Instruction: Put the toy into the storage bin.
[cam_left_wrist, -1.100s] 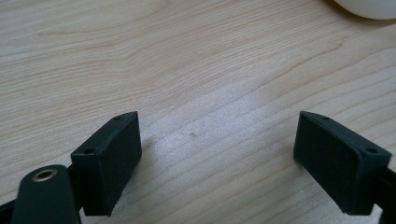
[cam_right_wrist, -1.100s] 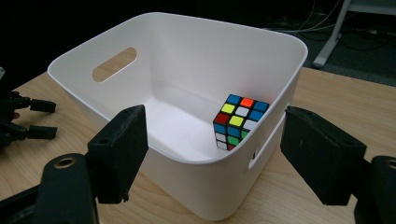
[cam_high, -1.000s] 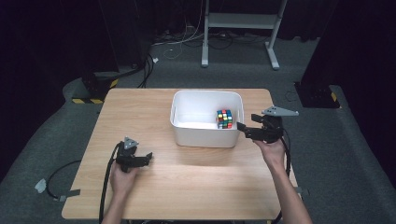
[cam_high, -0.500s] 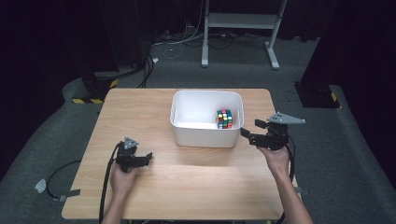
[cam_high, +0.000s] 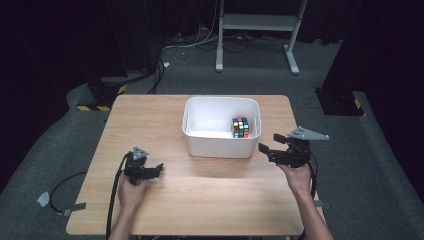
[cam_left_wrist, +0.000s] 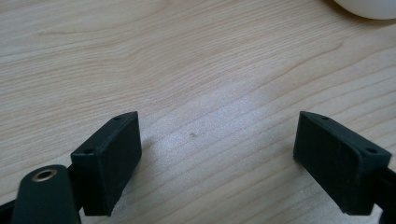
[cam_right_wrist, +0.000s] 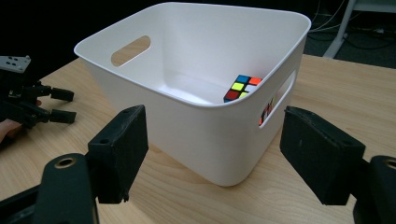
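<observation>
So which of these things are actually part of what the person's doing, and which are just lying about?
Likely part of the job:
puzzle cube in the white bin
left claw, open
right claw, open, beside the bin

Just lying about:
metal stand
floor cables

Both grippers black: left gripper (cam_high: 150, 171) and right gripper (cam_high: 270, 148) each with blocky screw-holed jaws, grey three-cornered top plate, trailing black cable. Forearms bare, no sleeves.
</observation>
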